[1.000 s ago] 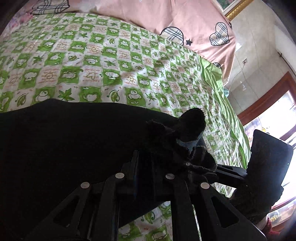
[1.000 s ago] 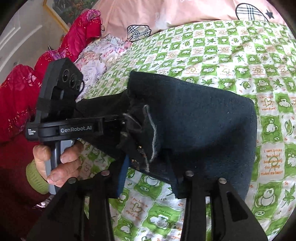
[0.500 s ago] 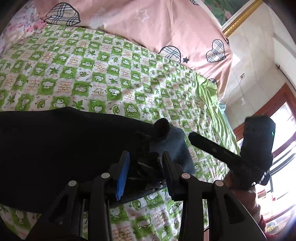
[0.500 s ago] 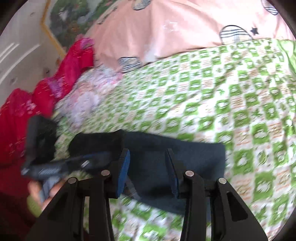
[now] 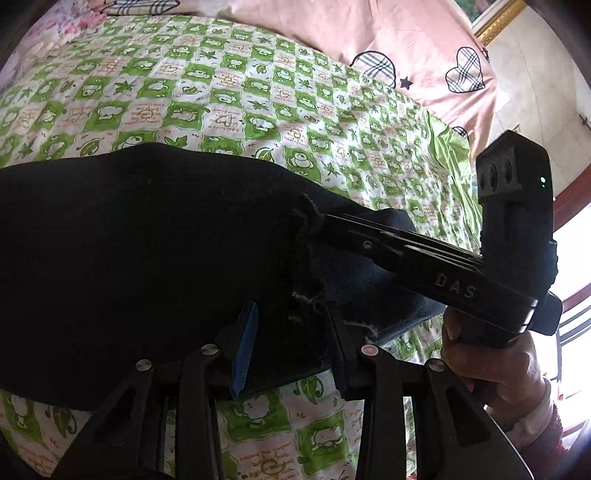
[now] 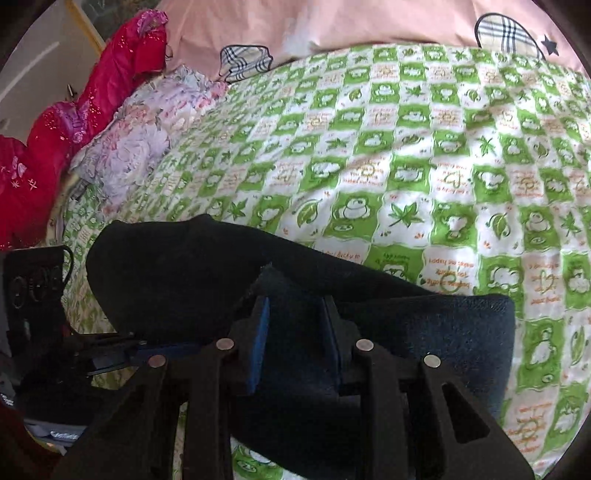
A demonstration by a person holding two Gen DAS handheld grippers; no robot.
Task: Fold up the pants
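one dark pants (image 5: 147, 240), two grippers (image 5: 291, 332)

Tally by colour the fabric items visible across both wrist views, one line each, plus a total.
Dark navy: 1, the pants
Green-checked: 1, the bedspread
Pink: 1, the heart-print sheet
Floral lilac: 1, the quilt
Red: 1, the bedding
Total: 5

The bed (image 6: 406, 155), under a green-checked sheet, carries dark pants (image 6: 424, 339) and a floral pillow (image 6: 136, 136).
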